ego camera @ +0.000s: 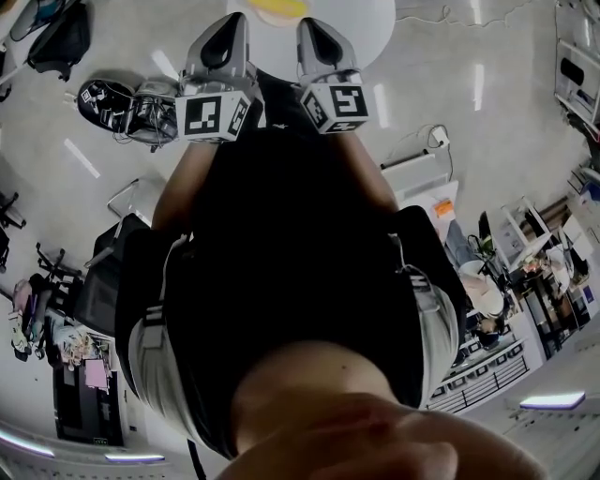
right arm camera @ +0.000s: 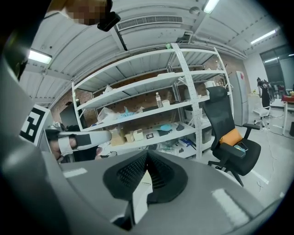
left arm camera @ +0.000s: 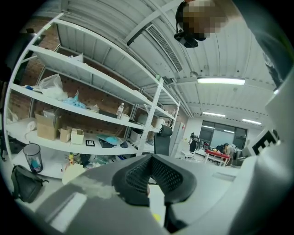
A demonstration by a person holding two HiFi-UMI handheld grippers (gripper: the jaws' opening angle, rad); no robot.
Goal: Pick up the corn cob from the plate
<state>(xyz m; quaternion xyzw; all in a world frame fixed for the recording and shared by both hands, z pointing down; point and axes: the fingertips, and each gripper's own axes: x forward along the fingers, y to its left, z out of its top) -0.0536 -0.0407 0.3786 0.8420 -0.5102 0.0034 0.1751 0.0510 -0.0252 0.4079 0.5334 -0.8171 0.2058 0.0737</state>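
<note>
- The corn cob (ego camera: 280,7) shows only in the head view, as a yellow shape at the very top edge, cut off by the frame. The part that shows runs left to right across the picture. Its ends cannot be made out.
- It lies on a pale plate (ego camera: 240,11), which sits on a round white bench (ego camera: 375,33). Nothing else can be seen on the plate.
- The left hand-held gripper (ego camera: 229,26) and the right hand-held gripper (ego camera: 317,28) are side by side just short of the bench edge. Both point toward the plate and neither touches the cob.
- In its own view, the left one's black ribbed pads are pressed together with nothing between them. The right one's pads are pressed together too, and also empty.
- The person's dark torso (ego camera: 291,262) fills the middle of the head view and hides most of the floor (ego camera: 450,75).
- Both gripper views look out past the bench to a white shelving rack (left arm camera: 92,89). It holds cardboard boxes (left arm camera: 46,126) and a bottle (left arm camera: 120,110).
- A clear tumbler (left arm camera: 32,157) and a black bag (left arm camera: 24,183) are low at the rack's left.
- A black office chair (right arm camera: 229,137) with an orange cushion (right arm camera: 231,136) stands to the right of the rack.
</note>
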